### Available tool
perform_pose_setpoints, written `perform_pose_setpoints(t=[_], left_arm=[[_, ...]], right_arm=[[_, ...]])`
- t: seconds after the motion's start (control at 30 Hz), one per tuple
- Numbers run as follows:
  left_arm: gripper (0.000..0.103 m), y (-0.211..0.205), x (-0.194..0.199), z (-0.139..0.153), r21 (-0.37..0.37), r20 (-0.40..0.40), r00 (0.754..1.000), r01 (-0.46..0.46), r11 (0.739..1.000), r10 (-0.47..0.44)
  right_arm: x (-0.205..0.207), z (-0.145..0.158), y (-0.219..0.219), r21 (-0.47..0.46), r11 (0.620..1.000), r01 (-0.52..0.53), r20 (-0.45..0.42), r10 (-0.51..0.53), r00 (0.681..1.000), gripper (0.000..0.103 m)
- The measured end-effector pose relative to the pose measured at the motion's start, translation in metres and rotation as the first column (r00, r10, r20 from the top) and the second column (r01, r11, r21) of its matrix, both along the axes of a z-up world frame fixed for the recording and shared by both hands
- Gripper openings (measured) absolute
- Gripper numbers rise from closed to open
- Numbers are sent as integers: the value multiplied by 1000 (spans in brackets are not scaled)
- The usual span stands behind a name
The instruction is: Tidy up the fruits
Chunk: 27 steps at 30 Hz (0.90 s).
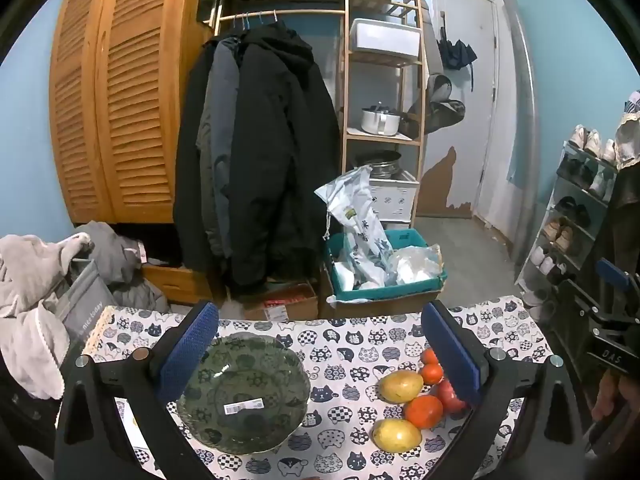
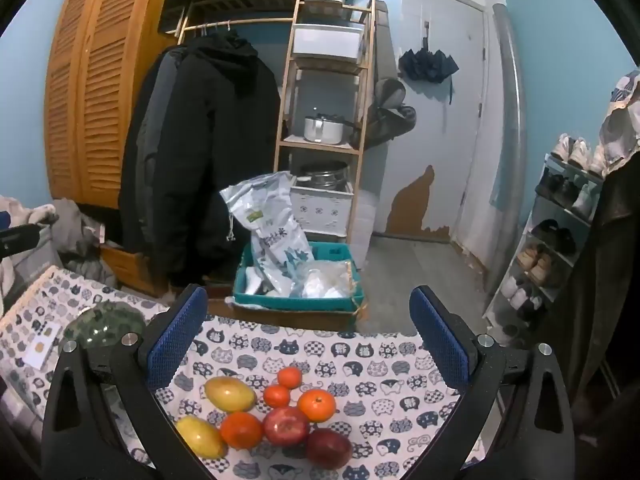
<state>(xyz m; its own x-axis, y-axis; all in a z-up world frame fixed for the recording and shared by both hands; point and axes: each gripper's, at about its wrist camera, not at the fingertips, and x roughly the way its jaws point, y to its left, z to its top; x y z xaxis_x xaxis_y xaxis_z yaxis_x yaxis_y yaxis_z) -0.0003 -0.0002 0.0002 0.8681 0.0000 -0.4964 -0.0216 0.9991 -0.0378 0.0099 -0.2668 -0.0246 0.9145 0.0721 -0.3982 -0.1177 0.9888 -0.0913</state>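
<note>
A dark green patterned plate point(image 1: 244, 392) with a white barcode sticker lies on the cat-print tablecloth point(image 1: 344, 344). My left gripper point(image 1: 320, 356) hovers open above it, nothing between its blue pads. To the plate's right lie two yellow mangoes point(image 1: 401, 386), oranges point(image 1: 423, 411) and a red apple point(image 1: 450, 396). In the right wrist view the pile is nearer: mangoes point(image 2: 230, 394), several oranges point(image 2: 316, 404) and two red apples point(image 2: 286, 426). My right gripper point(image 2: 308, 344) is open above the pile and touches nothing. The plate point(image 2: 106, 324) shows at left.
Beyond the table's far edge stand a teal crate point(image 1: 384, 276) with plastic bags on a cardboard box, hanging dark coats point(image 1: 256, 152), a wooden shelf rack point(image 1: 384, 92) and a louvred wardrobe point(image 1: 116, 112). A shoe rack point(image 1: 576, 216) is at right, piled clothes point(image 1: 36, 288) at left.
</note>
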Motion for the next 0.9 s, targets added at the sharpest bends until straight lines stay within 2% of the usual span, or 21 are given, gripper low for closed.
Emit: perform_pose_setpoints(t=[0.47,0.9], left_arm=[[102,12,2,1,-10,-10,1000,-3,1000,3],[102,3,1,-1,-6,-9,1000,6,1000,-6]], right_arm=[[1,4,0,-5,1000,-8,5,8,1000,99],[-1,2,-2,11,1000,-16,-7,16,1000,99]])
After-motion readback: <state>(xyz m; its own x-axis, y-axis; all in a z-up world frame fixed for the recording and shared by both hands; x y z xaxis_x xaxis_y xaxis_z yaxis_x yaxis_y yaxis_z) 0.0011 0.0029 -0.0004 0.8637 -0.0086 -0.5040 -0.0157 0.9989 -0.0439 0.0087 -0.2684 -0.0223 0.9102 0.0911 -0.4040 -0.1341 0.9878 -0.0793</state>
